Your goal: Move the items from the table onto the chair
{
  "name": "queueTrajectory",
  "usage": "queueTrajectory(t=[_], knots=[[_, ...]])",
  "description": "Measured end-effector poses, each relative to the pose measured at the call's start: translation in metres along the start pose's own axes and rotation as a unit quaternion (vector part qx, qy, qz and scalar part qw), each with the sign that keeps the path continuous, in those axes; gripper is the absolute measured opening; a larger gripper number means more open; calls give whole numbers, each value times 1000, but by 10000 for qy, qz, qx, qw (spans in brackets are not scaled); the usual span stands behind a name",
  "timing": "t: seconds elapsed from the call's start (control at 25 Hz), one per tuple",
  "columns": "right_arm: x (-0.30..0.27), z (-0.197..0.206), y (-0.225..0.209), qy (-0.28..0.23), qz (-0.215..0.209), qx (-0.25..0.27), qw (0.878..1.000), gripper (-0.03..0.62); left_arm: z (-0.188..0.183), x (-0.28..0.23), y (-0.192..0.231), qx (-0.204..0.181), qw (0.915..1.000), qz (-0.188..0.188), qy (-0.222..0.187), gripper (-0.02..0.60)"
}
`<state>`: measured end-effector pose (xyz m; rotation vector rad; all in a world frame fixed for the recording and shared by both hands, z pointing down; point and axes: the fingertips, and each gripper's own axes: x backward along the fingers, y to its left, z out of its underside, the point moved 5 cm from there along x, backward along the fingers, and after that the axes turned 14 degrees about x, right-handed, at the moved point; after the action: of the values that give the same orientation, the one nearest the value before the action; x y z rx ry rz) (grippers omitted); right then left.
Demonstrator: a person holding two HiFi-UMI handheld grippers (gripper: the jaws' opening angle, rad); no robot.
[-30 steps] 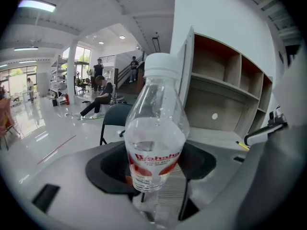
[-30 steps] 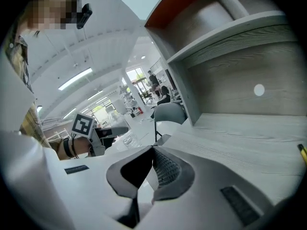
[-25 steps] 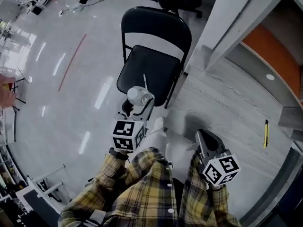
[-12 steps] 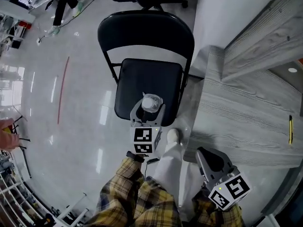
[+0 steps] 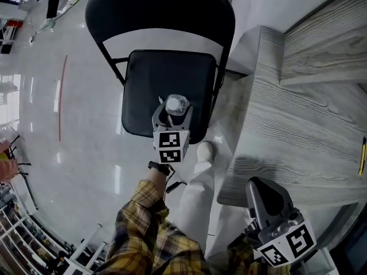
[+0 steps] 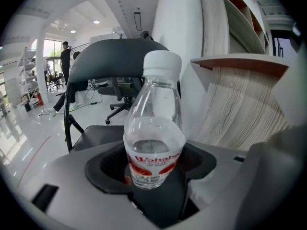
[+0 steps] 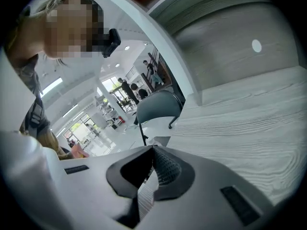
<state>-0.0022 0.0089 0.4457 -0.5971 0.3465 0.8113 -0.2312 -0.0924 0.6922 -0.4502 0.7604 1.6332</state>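
Observation:
A clear water bottle (image 5: 175,105) with a white cap and red label stands upright between the jaws of my left gripper (image 5: 171,111), which is shut on it. It hangs over the front part of the black folding chair's seat (image 5: 149,85). In the left gripper view the bottle (image 6: 154,143) fills the middle, with the chair's backrest (image 6: 110,61) behind it. My right gripper (image 5: 260,184) is shut with nothing in it, low at the near edge of the grey wooden table (image 5: 298,113); its closed jaws (image 7: 154,163) point across the tabletop (image 7: 249,123).
A thin yellow tool (image 5: 362,156) lies on the table at the far right edge. A pale wall or column (image 5: 252,4) stands between chair and table. A white shoe (image 5: 205,151) is beside the chair's front. The floor (image 5: 74,125) to the left is glossy.
The left gripper has come down with the bottle from in front of the chair to over the seat. The right gripper has sunk a little toward the lower right.

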Motion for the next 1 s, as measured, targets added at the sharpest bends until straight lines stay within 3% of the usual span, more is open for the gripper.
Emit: queueTrajectory(t=[0.24,0.56,1.0], knots=[[7,4,-5,14,58,-14,10000,18,14,-7,-1,-5,10000,-88,-4,304],[16,6,2,-38,15,65,10000,18,27,2,9,662,9973,-214,217,333],[30,-3,26,-200,-111,281,9993,18,30,38,4,750,9948,-241,642,333]])
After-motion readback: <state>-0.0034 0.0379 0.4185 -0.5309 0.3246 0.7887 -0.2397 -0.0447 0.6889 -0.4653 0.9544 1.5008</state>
